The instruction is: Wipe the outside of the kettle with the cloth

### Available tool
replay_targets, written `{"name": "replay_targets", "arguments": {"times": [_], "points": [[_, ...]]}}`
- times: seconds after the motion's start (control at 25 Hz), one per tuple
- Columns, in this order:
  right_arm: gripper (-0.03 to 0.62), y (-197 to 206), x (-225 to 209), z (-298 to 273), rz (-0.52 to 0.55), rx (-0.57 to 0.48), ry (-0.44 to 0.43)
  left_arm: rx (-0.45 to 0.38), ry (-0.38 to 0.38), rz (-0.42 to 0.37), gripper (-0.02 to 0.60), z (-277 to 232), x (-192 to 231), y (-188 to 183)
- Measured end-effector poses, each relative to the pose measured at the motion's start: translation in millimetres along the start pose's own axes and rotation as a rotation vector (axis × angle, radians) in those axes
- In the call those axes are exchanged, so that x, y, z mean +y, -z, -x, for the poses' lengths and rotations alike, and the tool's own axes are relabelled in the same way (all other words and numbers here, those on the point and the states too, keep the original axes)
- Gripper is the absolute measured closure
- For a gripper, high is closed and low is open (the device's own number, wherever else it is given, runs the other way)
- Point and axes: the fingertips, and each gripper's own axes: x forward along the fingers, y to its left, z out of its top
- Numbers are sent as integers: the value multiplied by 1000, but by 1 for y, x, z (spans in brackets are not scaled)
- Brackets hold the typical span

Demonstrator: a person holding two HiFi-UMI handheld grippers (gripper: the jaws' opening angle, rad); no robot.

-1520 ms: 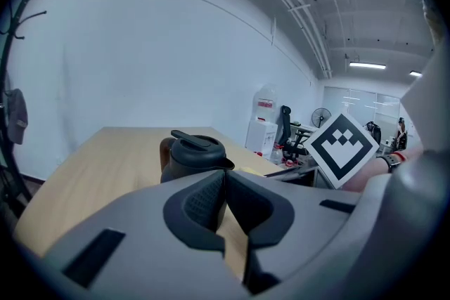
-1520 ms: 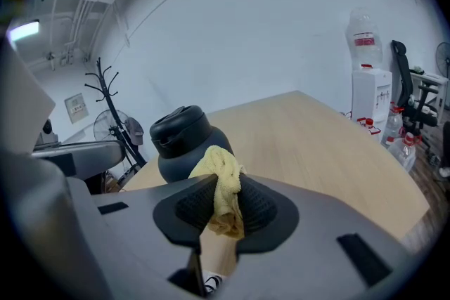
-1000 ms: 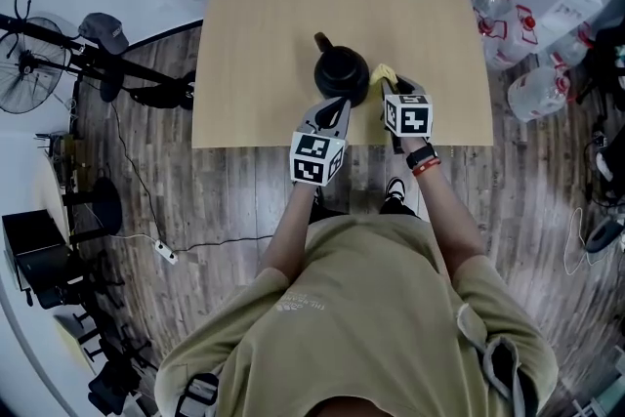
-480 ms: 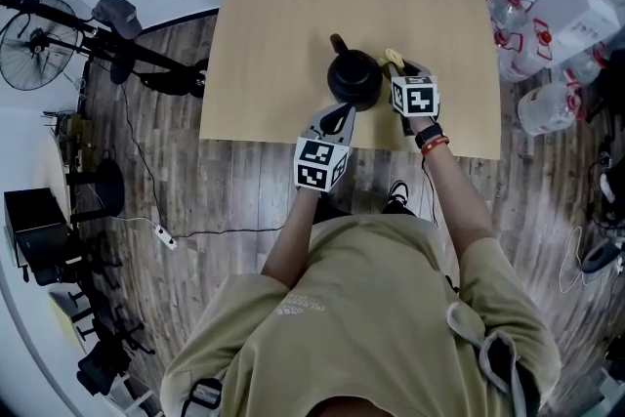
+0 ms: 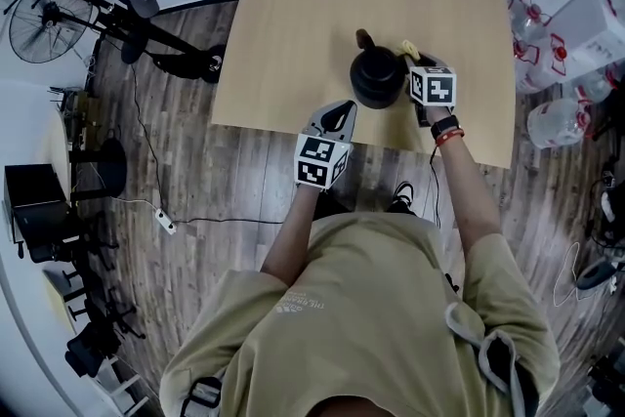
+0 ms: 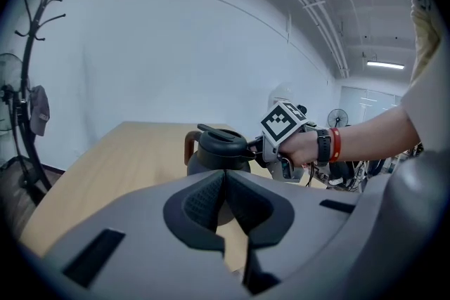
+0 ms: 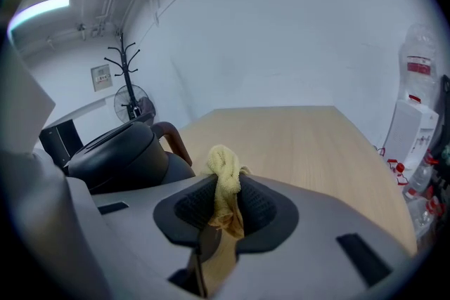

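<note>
head: steep down, high over table [image 5: 322, 5] | gripper views: low, near, along jaws | shared: kettle [image 5: 377, 78]

L gripper [image 6: 225, 183]: jaws shut tight, pads touching, nothing btwn them. Just past the tips, slightly left, stands the black kettle [image 6: 214, 151], upright, lid on, brown handle [image 6: 189, 147] on its left side. R gripper [image 6: 257, 149] sits ahead and right of the tips, up against the kettle's right side, marker cube [image 6: 283, 121] on top. Hand [image 6: 302, 148] holds it; watch [image 6: 323, 146] + red band [image 6: 335, 144] on the wrist. Wooden table [image 6: 119, 151] runs ahead and left. Coat stand [image 6: 28, 102] far left.
</note>
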Motion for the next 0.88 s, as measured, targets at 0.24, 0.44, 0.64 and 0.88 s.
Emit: {"name": "replay_targets", "arguments": {"times": [0.24, 0.44, 0.64, 0.88], "points": [[502, 13, 2, 28, -43, -28, 72, -9, 34, -7, 557, 8, 12, 3], [502, 37, 14, 59, -104, -35, 125, -22, 80, -12, 557, 10, 21, -1], [502, 66, 37, 83, -150, -22, 157, -31, 116, -10, 557, 9, 32, -2], [502, 96, 84, 87, -179, 12, 139, -44, 144, -9, 557, 14, 52, -3]]}}
